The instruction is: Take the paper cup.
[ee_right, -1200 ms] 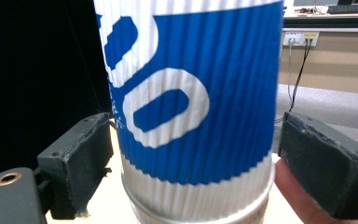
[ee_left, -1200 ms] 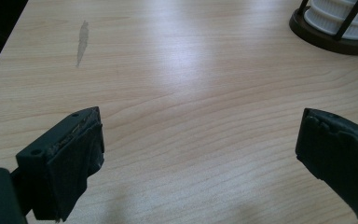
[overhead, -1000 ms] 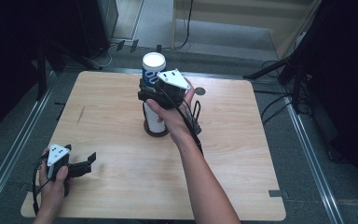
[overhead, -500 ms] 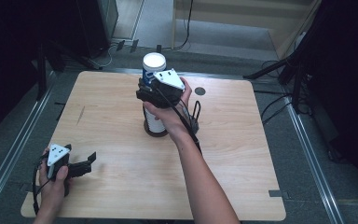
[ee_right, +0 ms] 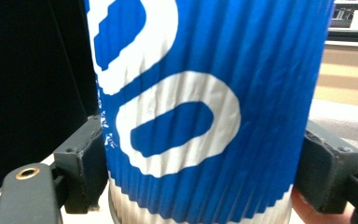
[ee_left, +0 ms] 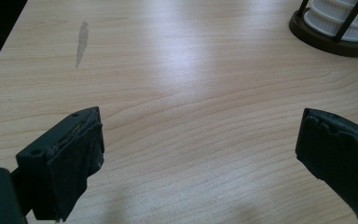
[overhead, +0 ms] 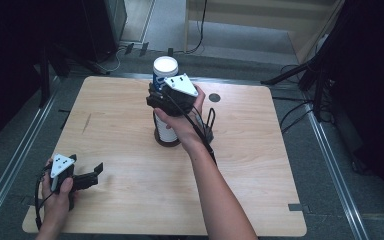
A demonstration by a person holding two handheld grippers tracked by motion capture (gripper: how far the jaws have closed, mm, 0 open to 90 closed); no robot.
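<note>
A blue ribbed paper cup (ee_right: 209, 107) with white lettering and white lid tops an upright stack in a dark wire holder (overhead: 209, 131), mid-table.

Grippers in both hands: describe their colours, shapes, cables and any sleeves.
Each tool, left and right, is black, with two blocky jaws faced by dark pads, a grey three-cornered plate on top and a trailing black cable. Both forearms are bare; no sleeves show.

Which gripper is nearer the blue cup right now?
Right. The right gripper has its jaws against both sides of the blue cup, having just been closing. The left gripper sits open at the table's near left corner, well apart from it.
</note>
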